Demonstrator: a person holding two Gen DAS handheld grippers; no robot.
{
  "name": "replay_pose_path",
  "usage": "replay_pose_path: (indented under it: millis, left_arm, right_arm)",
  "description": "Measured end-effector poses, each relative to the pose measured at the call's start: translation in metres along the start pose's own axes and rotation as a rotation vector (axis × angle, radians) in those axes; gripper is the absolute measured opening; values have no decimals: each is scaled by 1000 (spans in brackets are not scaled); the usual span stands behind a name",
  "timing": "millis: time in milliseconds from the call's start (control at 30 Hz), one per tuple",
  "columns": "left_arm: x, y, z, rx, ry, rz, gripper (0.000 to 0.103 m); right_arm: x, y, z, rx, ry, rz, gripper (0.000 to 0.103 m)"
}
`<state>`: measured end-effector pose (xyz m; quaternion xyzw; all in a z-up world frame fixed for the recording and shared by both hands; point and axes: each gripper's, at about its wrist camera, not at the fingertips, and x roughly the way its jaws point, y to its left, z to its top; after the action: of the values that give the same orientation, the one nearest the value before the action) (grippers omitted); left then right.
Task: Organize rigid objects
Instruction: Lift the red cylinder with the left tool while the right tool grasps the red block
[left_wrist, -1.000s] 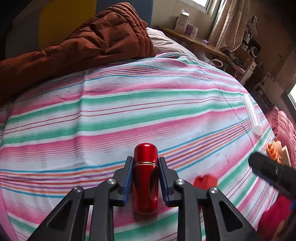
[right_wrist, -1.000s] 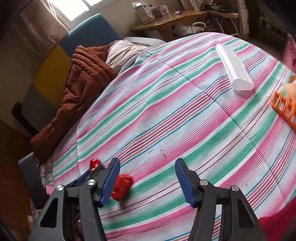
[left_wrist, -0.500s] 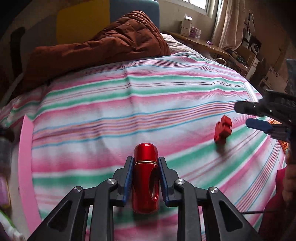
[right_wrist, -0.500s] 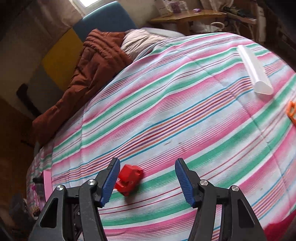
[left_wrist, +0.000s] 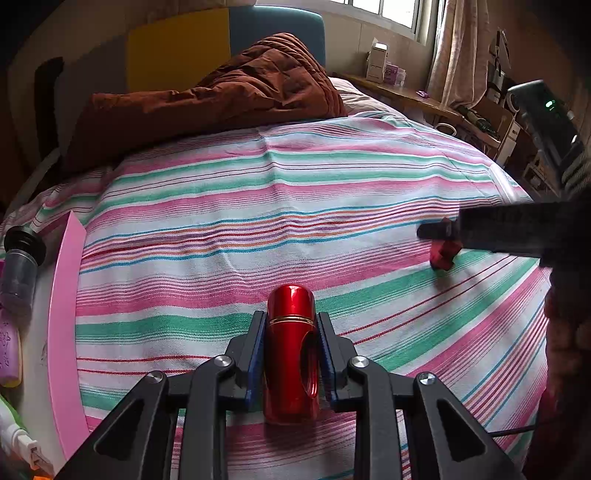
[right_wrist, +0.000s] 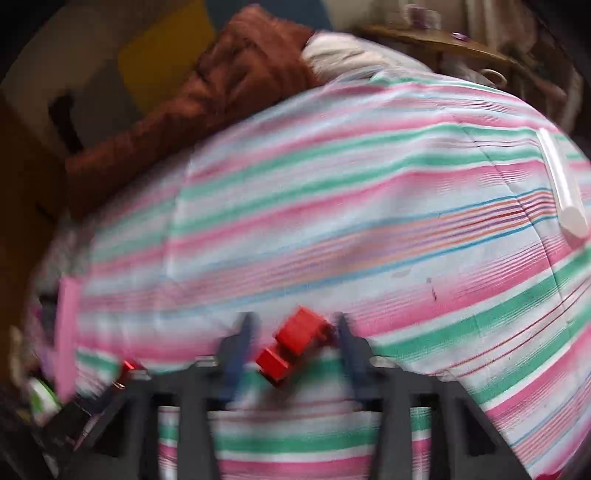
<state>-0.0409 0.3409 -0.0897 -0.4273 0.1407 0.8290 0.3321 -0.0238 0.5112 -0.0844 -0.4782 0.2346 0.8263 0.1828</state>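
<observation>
We carry the red cylinder (left_wrist: 291, 354) clamped in our left tool (left_wrist: 291, 350) above the striped bed (left_wrist: 295, 206). Our right tool (right_wrist: 291, 343) has just been closing around the red block (right_wrist: 291, 343) lying on the bed, though blur hides whether it grips yet. The white tube (right_wrist: 561, 184) lies untouched, so sorting is barely begun.

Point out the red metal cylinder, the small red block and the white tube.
red metal cylinder (left_wrist: 290, 354), left wrist view: middle of its body, between the pads.
small red block (right_wrist: 293, 345), right wrist view: its centre.
white tube (right_wrist: 561, 184), right wrist view: mid-length of its side.
</observation>
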Motion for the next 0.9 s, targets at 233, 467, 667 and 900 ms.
replay_pose_path:
  millis: [233,467,667,900]
  left_arm:
    - [-1,2,0,-18,6,-2,26]
    - [-12,5,-9,-13,14,16,26]
    - [-30,11,-14,-31,4,23,26]
    - [-63,20,-15,-51,-41,28,26]
  right_arm:
    - [4,10,-3,-105,23,-23,16]
    - [4,8,-3,-124,29,-13,16]
    - [4,17,-7,-196,1,-46,16]
    - [4,17,-10,-208,-9,-46,16]
